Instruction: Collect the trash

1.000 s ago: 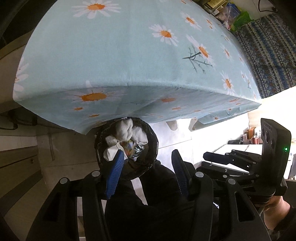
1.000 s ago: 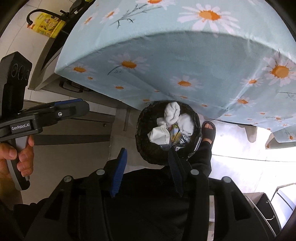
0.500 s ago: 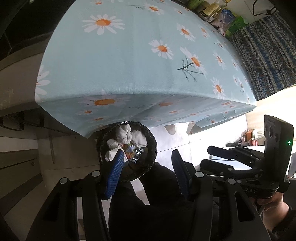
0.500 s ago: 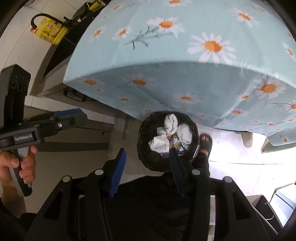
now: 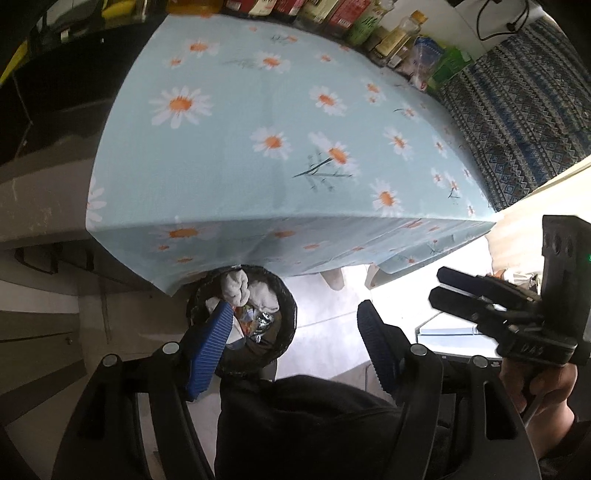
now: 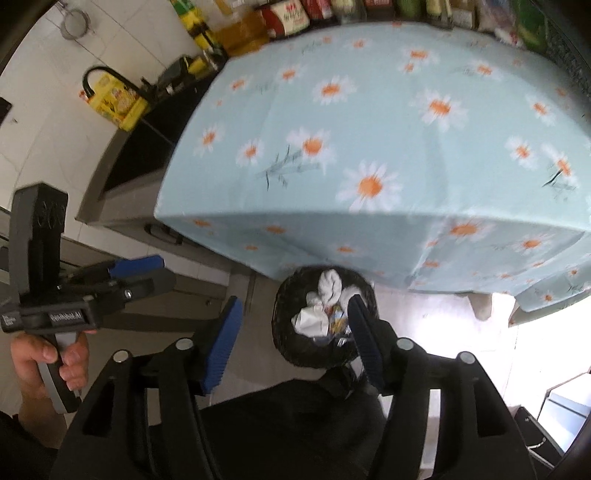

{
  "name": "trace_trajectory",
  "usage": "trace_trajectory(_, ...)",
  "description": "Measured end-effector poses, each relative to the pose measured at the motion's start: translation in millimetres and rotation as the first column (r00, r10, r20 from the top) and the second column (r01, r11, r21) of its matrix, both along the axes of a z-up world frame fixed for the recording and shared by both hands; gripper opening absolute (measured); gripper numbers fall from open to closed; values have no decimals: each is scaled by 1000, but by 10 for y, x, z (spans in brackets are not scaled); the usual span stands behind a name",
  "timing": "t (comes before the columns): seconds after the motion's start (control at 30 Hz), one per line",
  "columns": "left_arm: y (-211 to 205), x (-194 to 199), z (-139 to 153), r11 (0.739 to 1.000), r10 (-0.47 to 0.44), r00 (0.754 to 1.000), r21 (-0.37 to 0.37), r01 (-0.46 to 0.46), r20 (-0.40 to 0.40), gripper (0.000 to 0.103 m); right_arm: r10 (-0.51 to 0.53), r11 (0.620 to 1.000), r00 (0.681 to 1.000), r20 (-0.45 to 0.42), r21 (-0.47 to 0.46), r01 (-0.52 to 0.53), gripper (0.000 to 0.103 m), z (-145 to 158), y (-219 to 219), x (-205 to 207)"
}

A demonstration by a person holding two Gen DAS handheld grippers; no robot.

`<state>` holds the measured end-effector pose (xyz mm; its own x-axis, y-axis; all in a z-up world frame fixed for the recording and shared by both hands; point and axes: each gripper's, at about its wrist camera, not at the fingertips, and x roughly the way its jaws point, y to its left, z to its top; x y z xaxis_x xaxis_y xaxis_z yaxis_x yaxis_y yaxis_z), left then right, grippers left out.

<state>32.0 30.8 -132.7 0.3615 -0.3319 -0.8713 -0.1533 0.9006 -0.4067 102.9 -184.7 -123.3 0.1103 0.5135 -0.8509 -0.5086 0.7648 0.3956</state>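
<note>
Above the floor beside the daisy-printed, pale-blue cloth-covered tabletop (image 5: 258,155), I hold both tongs pointing steeply downward toward my own dark trouser legs. My left tongs (image 5: 291,341), black-framed with ribbed blue pads, are spreading apart with nothing between them; the left pad overlaps my view of the bin's rim without touching it. My right tongs (image 6: 295,341) are spreading too, likewise released and empty, the right pad crossing in front of the bin's edge. From the left wrist view, my right hand (image 5: 539,387) grips the handle of the other tool at the right edge, its two dark fingers lying close and pointing left. From the right wrist view, my left hand (image 6: 44,362) wraps the grey handle at the lower left, the blue-tipped fingers pointing right. On the floor just under the overhanging corner of the cloth stands the round black woven waste basket (image 6: 284,332). Inside it lie crumpled white tissues (image 6: 330,284), a wad of white paper (image 6: 310,319), and colourful and shiny foil wrappers (image 5: 258,319), filling it near the rim. At the far edge of the tabletop stands a row of bottles and packets (image 5: 369,22), blurred.
</note>
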Motion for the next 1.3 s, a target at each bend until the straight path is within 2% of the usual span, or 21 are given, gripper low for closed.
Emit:
trace_trajectory(0.1, -95, -35, 166, 999, 12, 999, 31, -13, 32, 79, -11, 1000, 999, 43, 27, 10, 68, 186, -159, 9)
trace_trajectory(0.2, -193, -93, 332, 999, 32, 998, 40, -34, 57, 81, -23, 999, 997, 72, 51, 20, 69, 345, -343, 17)
trace_trajectory(0.3, -320, -163, 520, 995, 54, 995, 80, -61, 85, 89, -31, 997, 994, 108, 67, 23, 70, 508, -531, -3)
trace_trajectory(0.37, -410, -210, 648, 992, 66, 993, 103, -76, 103, 90, -42, 995, 990, 131, 90, 30, 98, 605, -646, -18)
trace_trajectory(0.47, -518, -292, 820, 991, 83, 986, 96, -97, 142, 96, -56, 992, 984, 172, 121, 36, 98, 759, -825, -38)
trace_trajectory(0.53, -566, -353, 910, 989, 105, 982, 88, -120, 159, 96, -58, 991, 981, 186, 128, 34, 98, 813, -906, -56)
trace_trajectory(0.83, -764, -580, 1254, 968, 153, 959, 158, -194, 236, 96, -80, 988, 958, 276, 151, 39, 98, 1120, -1231, -180)
trace_trajectory(0.97, -857, -651, 1387, 961, 133, 955, 200, -190, 266, 96, -88, 987, 946, 312, 157, 40, 98, 1256, -1363, -254)
trace_trajectory(1.1, -887, -711, 1477, 962, 125, 950, 199, -187, 287, 96, -101, 985, 933, 345, 163, 46, 98, 1363, -1443, -307)
trace_trajectory(1.3, -870, -775, 1606, 949, 131, 940, 235, -211, 315, 96, -119, 984, 916, 384, 171, 56, 98, 1507, -1486, -381)
